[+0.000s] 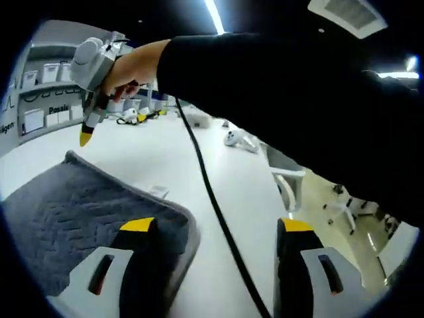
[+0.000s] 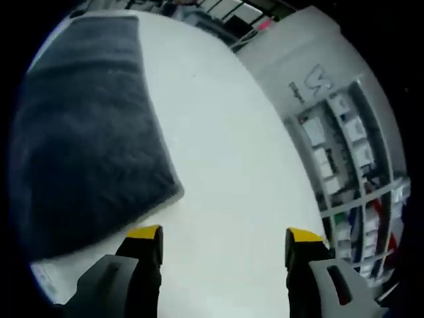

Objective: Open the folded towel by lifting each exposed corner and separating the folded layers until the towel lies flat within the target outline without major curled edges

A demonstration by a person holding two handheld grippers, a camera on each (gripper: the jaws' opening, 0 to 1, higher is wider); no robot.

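The towel (image 1: 79,212) is dark grey with a zigzag pattern. The table (image 2: 238,172) is white. The grippers have yellow tips on black jaws.

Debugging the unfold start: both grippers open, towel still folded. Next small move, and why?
Probably ease the right gripper toward the towel's near corner and close on its top layer. Both its jaws stand open over bare table beside that corner, and the towel lies folded, ungripped.
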